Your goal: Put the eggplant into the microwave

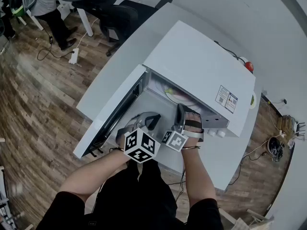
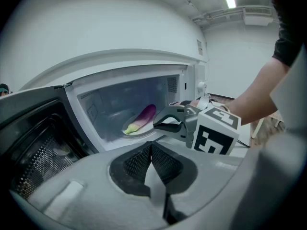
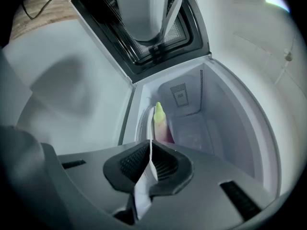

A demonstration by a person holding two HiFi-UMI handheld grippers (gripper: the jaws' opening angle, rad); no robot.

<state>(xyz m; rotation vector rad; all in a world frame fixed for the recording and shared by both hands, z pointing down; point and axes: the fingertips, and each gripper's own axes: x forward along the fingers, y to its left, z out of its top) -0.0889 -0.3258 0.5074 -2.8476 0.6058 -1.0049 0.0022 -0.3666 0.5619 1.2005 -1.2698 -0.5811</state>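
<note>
**Inside the microwave [image 1: 201, 66]: eggplant [image 2: 144, 116] on the plate [image 2: 130, 130], both grippers closed**

From the head view, the white microwave stands on the white worktop [image 1: 115, 66] with its door [image 1: 115, 121] swung wide to the left. The left gripper [image 1: 151, 120] and right gripper [image 1: 181, 108] sit side by side at the cavity mouth.

Over to the left gripper view: its jaws are pressed together, pinching nothing. Beyond them the purple eggplant lies on the plate inside the cavity, with the right gripper just beside the opening.

The right gripper view shows that gripper's jaws meeting too, also empty. The eggplant's green stem end points back at them.
</note>
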